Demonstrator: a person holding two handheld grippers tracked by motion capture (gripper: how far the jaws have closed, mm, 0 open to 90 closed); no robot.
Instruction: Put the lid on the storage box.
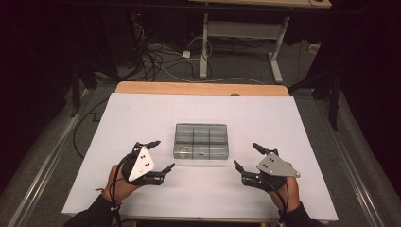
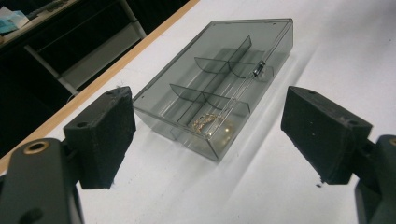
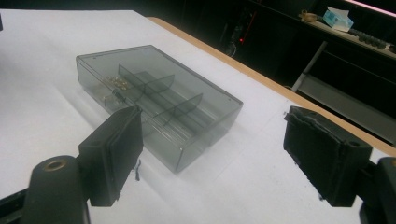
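Box: clear, lidded, on desk between left hand-held gripper and right hand-held gripper, ahead of both. Jaws apart, empty. Risk: one-sided contact slides box; slick walls slip.

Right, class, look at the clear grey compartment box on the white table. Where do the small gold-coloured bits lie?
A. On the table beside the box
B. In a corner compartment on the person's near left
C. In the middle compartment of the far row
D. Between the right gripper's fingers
B: the gold-coloured bits sit inside the box, in its near-left corner compartment, as the left gripper view confirms.
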